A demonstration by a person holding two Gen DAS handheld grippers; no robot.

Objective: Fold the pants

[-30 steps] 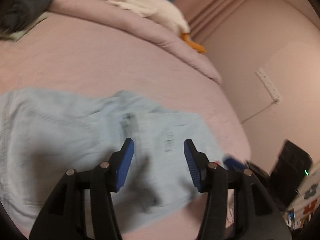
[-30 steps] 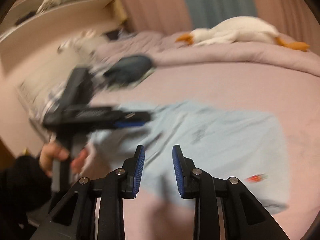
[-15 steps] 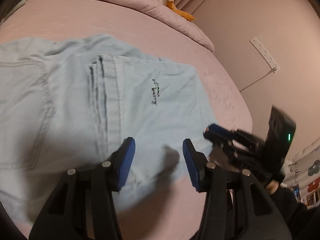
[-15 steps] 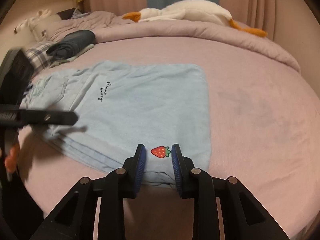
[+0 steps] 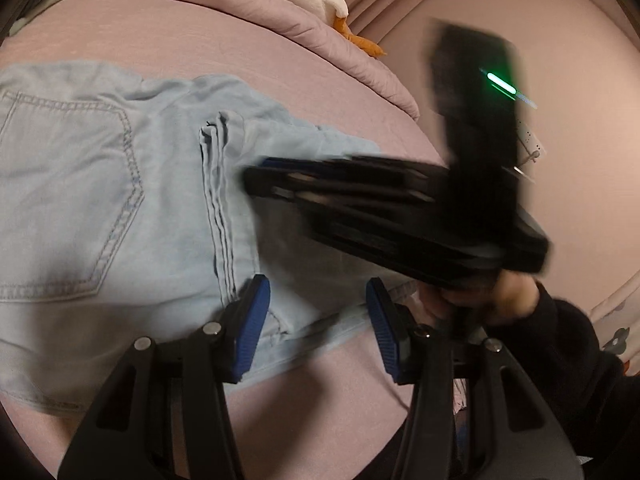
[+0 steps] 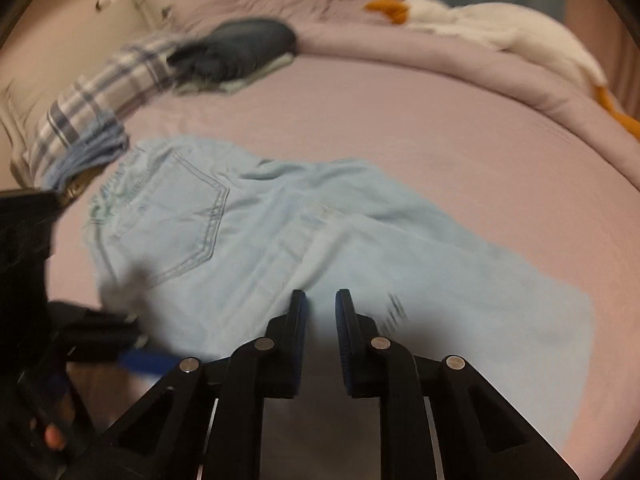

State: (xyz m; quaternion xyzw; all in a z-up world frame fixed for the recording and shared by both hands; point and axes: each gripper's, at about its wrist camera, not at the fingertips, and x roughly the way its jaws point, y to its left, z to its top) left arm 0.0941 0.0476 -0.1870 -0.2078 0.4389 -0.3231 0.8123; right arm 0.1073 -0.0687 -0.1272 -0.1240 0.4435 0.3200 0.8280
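Light blue pants [image 5: 120, 220] lie partly folded on the pink bed, back pocket up, with the leg end folded over the seat. My left gripper [image 5: 316, 320] is open and empty, low over the near edge of the fold. My right gripper [image 6: 320, 312] has its jaws a narrow gap apart with nothing between them, just over the folded legs [image 6: 420, 280]. In the left wrist view the right gripper [image 5: 264, 178] is a blurred black shape reaching over the fold from the right. The left gripper shows blurred at the right wrist view's left edge [image 6: 132, 344].
A white goose plush [image 6: 500, 36] lies on the rolled pink duvet [image 5: 280, 8] at the back. A dark folded garment [image 6: 240, 48] and plaid cloth [image 6: 100, 100] sit at the bed's far left. A wall [image 5: 560, 60] with a power strip is to the right.
My right gripper has swung from the strawberry-marked hem to over the middle of the folded pants, blurring as it goes. My left gripper has dropped slightly closer to the fabric.
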